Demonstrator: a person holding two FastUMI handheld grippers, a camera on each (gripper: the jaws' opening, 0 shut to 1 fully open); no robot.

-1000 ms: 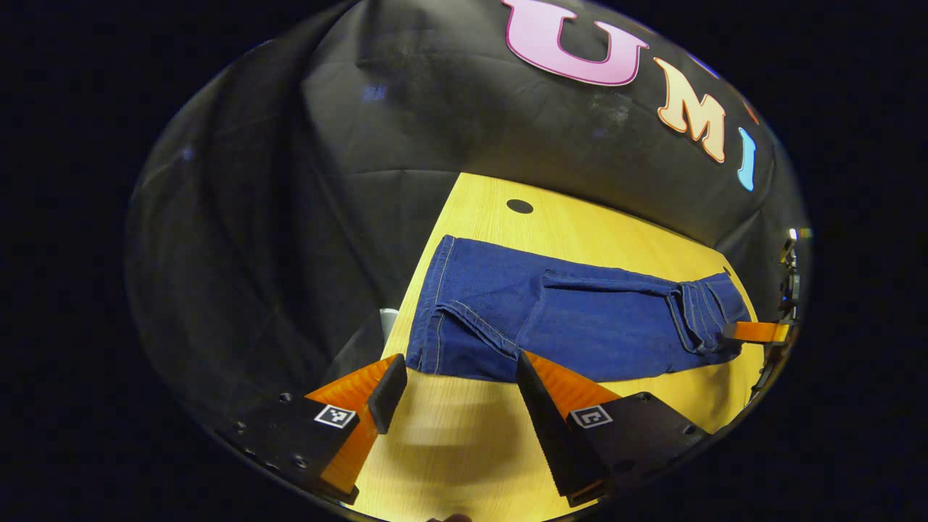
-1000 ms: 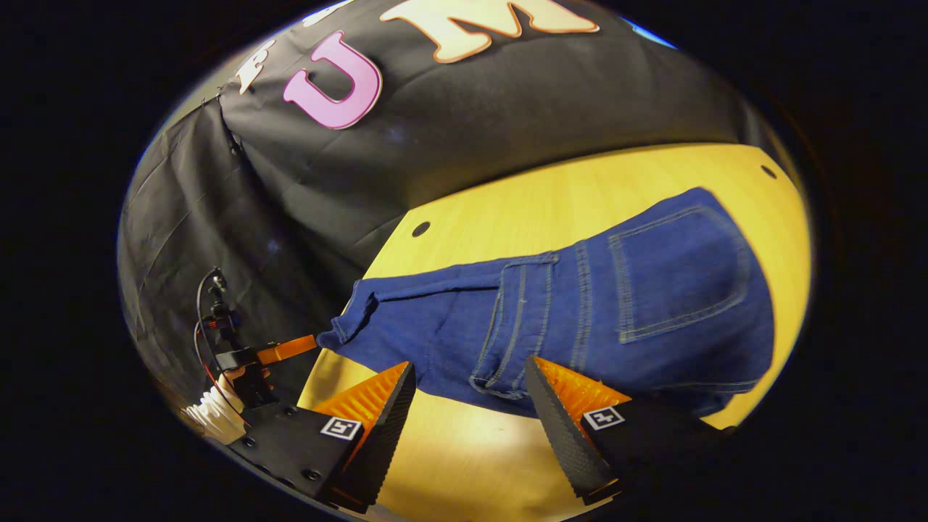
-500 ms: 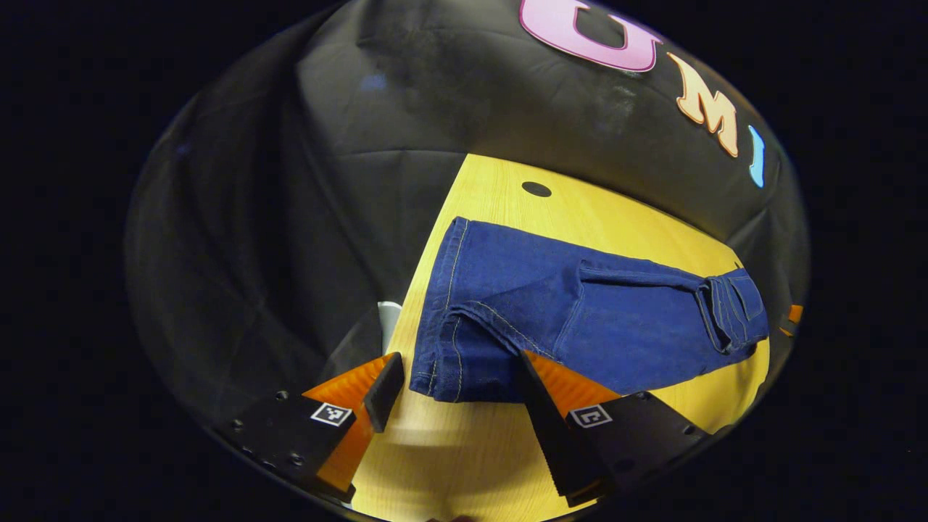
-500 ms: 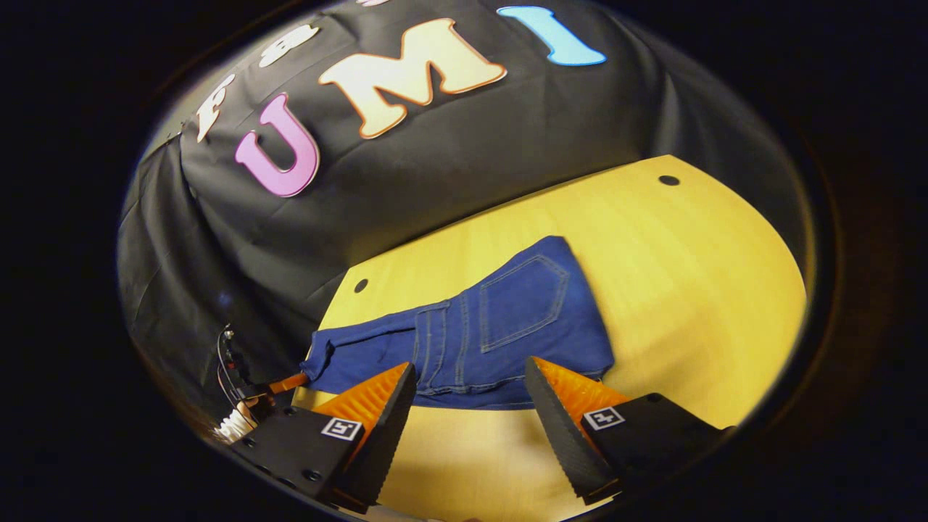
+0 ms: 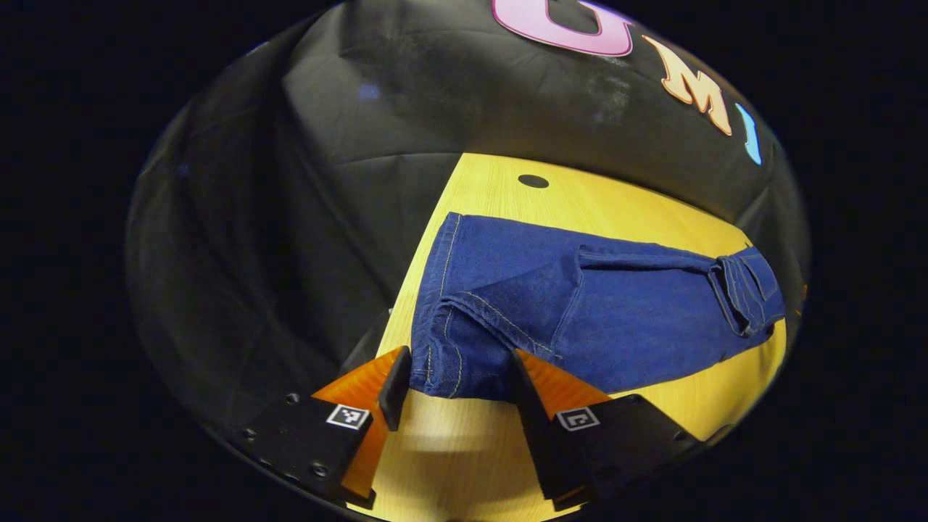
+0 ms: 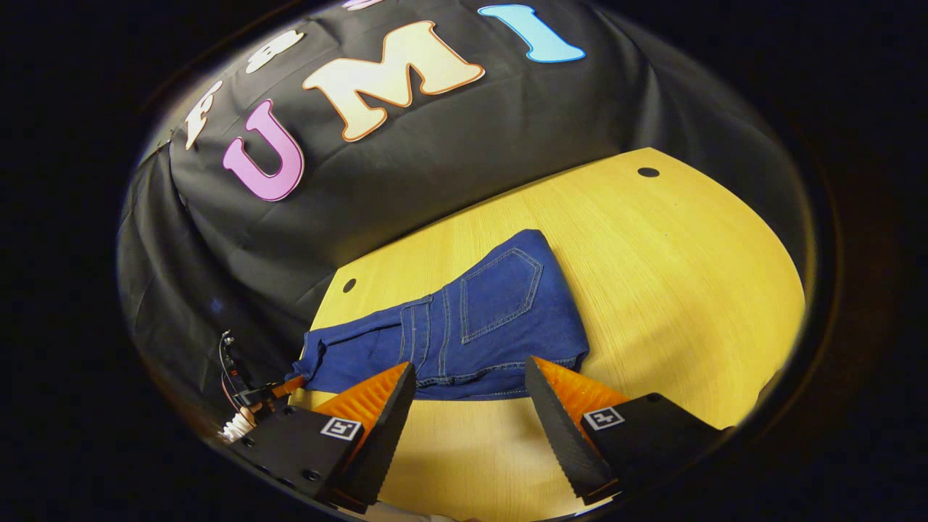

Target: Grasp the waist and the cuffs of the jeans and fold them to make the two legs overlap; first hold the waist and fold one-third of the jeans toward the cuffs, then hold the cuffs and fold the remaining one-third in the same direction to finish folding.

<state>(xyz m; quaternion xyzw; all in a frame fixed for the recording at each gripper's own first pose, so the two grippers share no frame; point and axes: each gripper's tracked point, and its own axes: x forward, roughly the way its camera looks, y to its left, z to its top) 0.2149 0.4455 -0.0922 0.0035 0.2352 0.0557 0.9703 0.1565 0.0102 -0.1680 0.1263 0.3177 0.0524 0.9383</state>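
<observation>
Dark blue jeans [image 5: 580, 312] lie on the yellow table [image 5: 464, 464], legs overlapped. The waist part is folded over the legs, back pocket [image 6: 500, 293] facing up. In the left gripper view the cuffs [image 5: 442, 348] are nearest and the folded waist [image 5: 747, 290] is at the far right. My left gripper [image 5: 457, 360] is open, its fingers flanking the near cuff corner without pressing on it. My right gripper [image 6: 470, 368] is open just short of the folded waist's near edge, holding nothing. The left gripper [image 6: 268, 391] also appears at the cuff end in the right gripper view.
Bare yellow table [image 6: 689, 275] stretches to the right of the jeans. Small dark holes [image 5: 533, 180] [image 6: 647, 172] mark its far corners. The black cloth wall hangs close behind. The table's left edge runs right beside the cuffs.
My left gripper has moved in until its fingers flank the cuffs. My right gripper has drawn back from the folded waist, and the jeans look smaller in its view.
</observation>
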